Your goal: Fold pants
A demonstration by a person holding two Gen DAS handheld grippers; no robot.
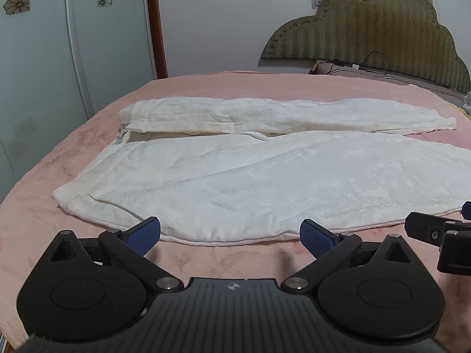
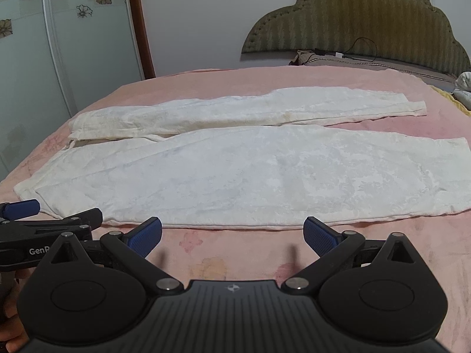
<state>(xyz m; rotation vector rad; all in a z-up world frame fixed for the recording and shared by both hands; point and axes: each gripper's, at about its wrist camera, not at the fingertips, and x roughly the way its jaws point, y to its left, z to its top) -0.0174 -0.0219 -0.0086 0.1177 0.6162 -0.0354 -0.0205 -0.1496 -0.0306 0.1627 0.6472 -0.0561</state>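
Both our tongs, left (image 1: 230, 236) and right (image 2: 232, 235), hang released over the bed (image 1: 235, 253), just short of the white pants (image 2: 250, 176) spread flat ahead. We should pinch only the near edge, both sides together, before folding.

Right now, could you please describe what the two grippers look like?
Both the left gripper and the right gripper are matte black with a ribbed body, round side discs, silver pivot pins and blue textured pads. White "GenR" lettering shows on the left gripper's side.

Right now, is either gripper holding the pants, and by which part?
Nothing is held. The left gripper and right gripper are open, just short of the white pants.
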